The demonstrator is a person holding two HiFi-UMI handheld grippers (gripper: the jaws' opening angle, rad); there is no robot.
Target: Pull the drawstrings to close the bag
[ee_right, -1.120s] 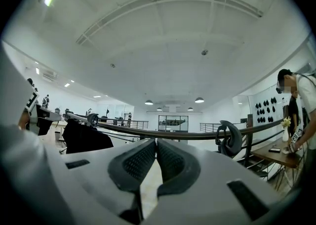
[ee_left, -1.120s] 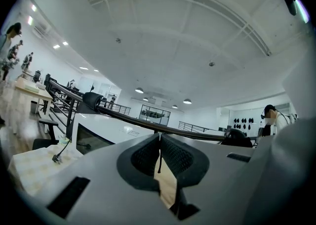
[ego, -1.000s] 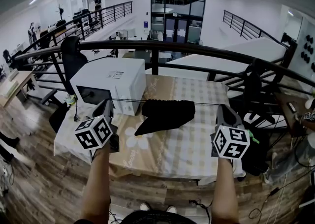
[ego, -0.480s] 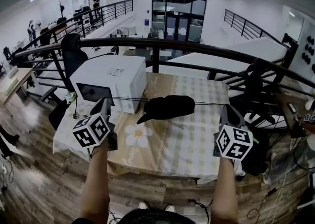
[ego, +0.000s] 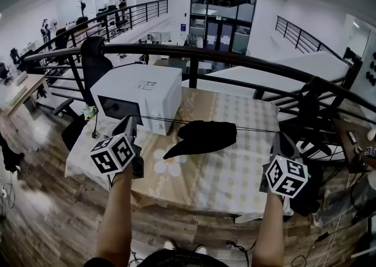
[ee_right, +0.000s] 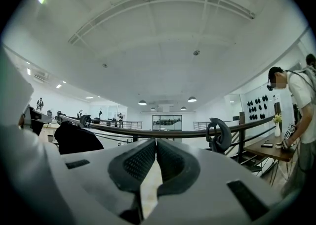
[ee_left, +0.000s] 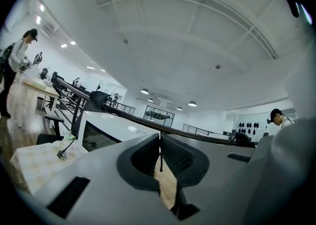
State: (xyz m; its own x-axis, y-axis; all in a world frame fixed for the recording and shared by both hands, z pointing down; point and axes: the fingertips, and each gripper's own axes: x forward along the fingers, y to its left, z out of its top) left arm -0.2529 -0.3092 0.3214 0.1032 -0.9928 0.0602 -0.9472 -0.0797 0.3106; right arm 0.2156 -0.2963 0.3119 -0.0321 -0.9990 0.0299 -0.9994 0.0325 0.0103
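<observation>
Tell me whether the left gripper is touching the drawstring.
Touching. The left gripper view shows the left gripper with its jaws shut on the thin dark drawstring.

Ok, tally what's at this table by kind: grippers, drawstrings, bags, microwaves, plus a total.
Hand-held grippers: 2, the left hand-held gripper and the right hand-held gripper
Drawstrings: 2, one pinched in each
Black bag: 1
White microwave: 1
Total: 6
</observation>
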